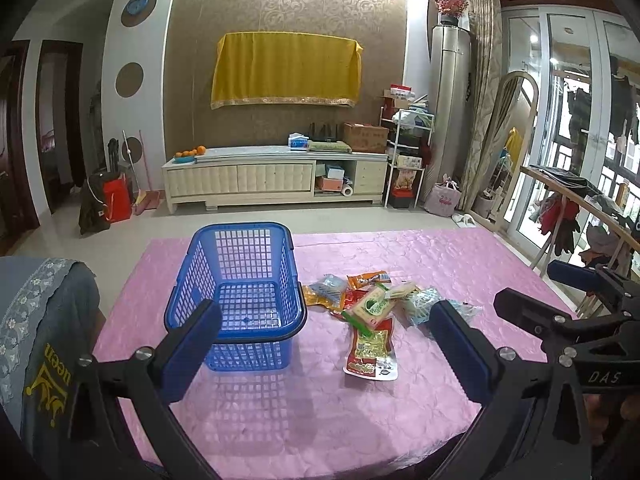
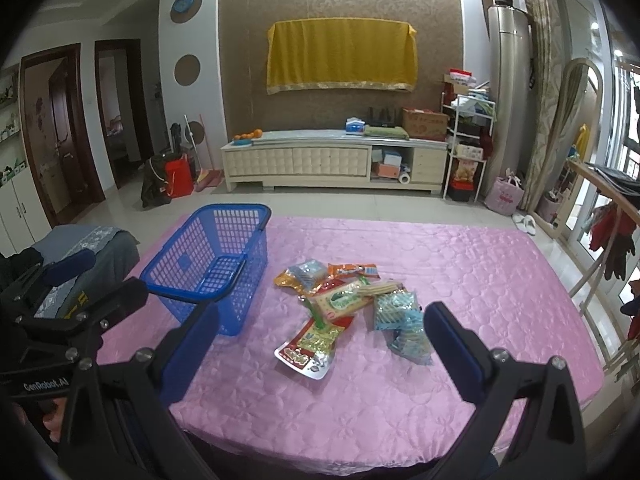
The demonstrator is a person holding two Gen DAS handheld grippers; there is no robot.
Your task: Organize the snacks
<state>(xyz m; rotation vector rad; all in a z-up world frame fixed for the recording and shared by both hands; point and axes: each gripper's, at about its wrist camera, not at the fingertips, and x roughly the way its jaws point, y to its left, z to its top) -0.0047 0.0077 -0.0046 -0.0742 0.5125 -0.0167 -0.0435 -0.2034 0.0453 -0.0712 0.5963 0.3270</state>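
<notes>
An empty blue plastic basket [image 1: 240, 292] [image 2: 212, 264] stands on the left part of the pink table. Right of it lies a loose pile of snack packets [image 1: 372, 300] [image 2: 352, 300]; a red and yellow packet [image 1: 372, 350] [image 2: 310, 344] lies nearest me, and pale blue packets [image 1: 424, 304] [image 2: 404, 322] lie on the pile's right. My left gripper [image 1: 324, 340] is open above the near table, in front of the basket and the pile. My right gripper [image 2: 320, 340] is open too, with nothing between its fingers. Each gripper shows at the edge of the other's view.
The pink quilted tablecloth [image 1: 360, 412] [image 2: 480, 280] covers the table. A chair with a grey cover [image 1: 48, 320] [image 2: 92, 248] stands at the left edge. A wooden rack with hanging clothes [image 1: 580, 208] [image 2: 612, 232] is on the right. A TV cabinet [image 1: 276, 176] lines the far wall.
</notes>
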